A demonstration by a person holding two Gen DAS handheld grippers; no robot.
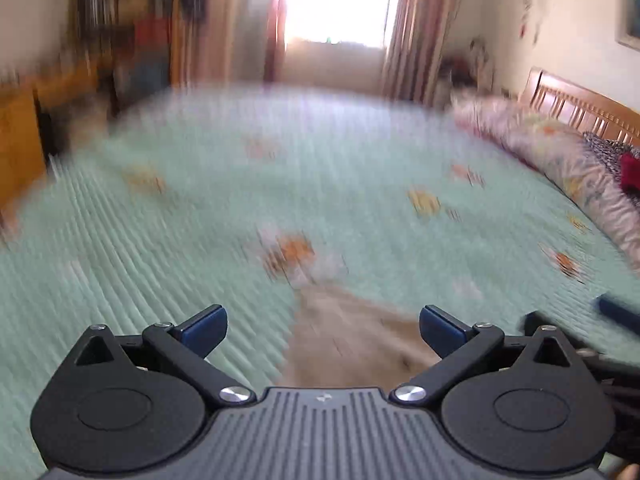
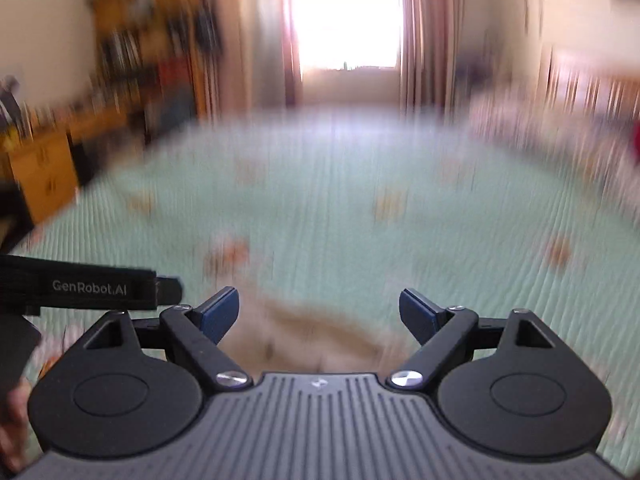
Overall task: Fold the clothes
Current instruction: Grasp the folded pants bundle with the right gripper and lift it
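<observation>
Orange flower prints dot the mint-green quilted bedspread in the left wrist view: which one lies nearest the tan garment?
The orange flower print just beyond the tan garment's far tip; the other prints lie farther up the mint-green quilted bedspread.

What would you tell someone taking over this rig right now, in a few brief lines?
Left gripper: open, nothing between the fingers.
Right gripper: open, nothing held.
Tan garment: lies on the green bedspread, just ahead of and below both grippers. Both views are blurred, so its shape is hard to read.
Done: cannot tell whether any fold has been made.
Left: look at the garment closely, then grip its edges and fold as needed.
</observation>
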